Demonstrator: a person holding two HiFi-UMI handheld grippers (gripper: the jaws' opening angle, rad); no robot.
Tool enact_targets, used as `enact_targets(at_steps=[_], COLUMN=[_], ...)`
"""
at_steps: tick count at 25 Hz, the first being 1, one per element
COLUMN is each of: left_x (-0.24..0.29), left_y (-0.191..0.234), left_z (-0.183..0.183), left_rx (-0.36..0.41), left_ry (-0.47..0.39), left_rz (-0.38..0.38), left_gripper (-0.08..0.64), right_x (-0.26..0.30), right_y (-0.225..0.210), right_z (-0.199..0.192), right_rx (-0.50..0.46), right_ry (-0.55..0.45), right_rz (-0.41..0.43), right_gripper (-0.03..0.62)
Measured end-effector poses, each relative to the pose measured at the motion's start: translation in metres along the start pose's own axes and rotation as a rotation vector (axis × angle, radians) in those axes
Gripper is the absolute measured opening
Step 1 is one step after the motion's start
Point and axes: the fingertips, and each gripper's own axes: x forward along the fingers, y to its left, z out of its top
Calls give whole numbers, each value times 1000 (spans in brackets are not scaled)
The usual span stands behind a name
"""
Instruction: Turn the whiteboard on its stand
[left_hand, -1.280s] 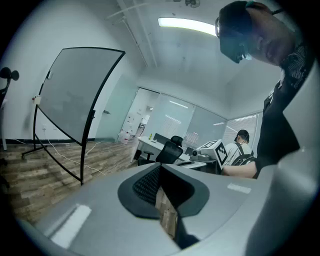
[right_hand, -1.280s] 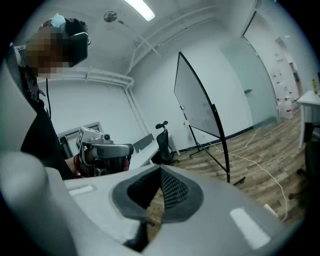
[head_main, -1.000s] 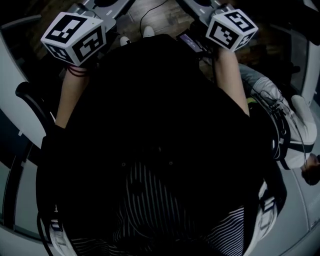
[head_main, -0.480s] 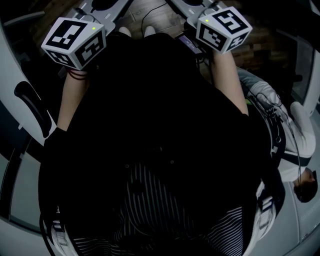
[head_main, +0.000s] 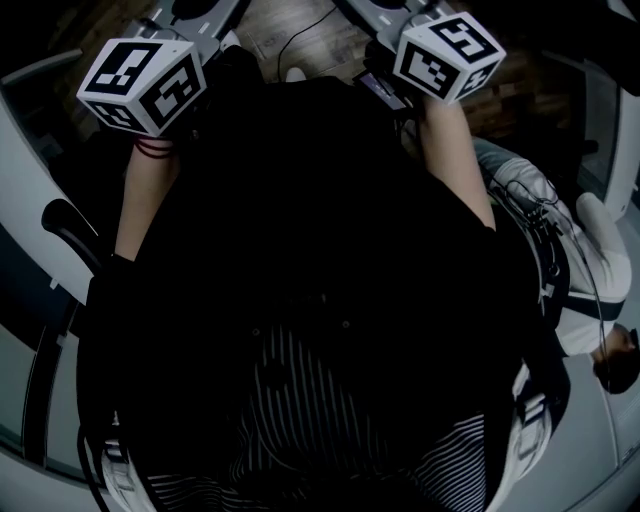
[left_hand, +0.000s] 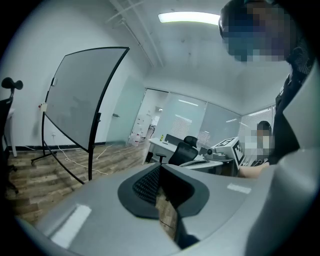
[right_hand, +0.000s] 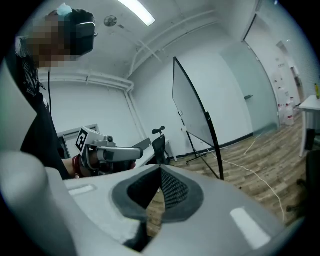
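Both the left tongs (left_hand: 160, 167) and the right tongs (right_hand: 160, 172) are pressed closed on nothing, with the whiteboard (left_hand: 82, 95) standing tall and tilted on its stand (left_hand: 95, 135), well apart at ten o'clock from the left, one o'clock from the right, neither clearly nearer.

- The head view's top edge is cutting off the left claw (head_main: 146, 82) and the right claw (head_main: 447, 55) before their jaws.
- The person's dark torso (head_main: 300, 260) is hiding the floor at the frame's centre.

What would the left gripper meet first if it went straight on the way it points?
Probably the black office chair beside the desk; the whiteboard stands left of that line. Depth is unclear.
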Motion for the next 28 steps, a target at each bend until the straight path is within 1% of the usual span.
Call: enact_targets(at_steps=[3,6,9,14,18,21,25,28], left_x=[0,1,-4,-26,-24,-21,-19,-11], left_y=[-5,5,31,80,96,105,137,156], left_z=[9,23,34,50,63,71,77,86], left_rx=[17,24,27,0,13,11,-13,-16], left_ry=[-26,-47,-45,-42,-44,-48,-45,-42], left_rz=[-36,-60,-59,-61,-57,-63,-65,-58], left_gripper=[3,3,3,3,3,3,3,3], right_x=[-3,5,27,70,85,99,132,150], right_y=[2,1,1,9,5,3,-8,-19], right_z=[10,27,43,66,80,87,99,111], right_rx=[8,3,-2,-1,9,6,12,8], right_ry=[-24,-34,-31,-26,-42,-18,12,30], right_rz=[-20,-33,-43,-49,-50,-42,-35,-25], right_gripper=[0,0,0,0,0,0,0,0])
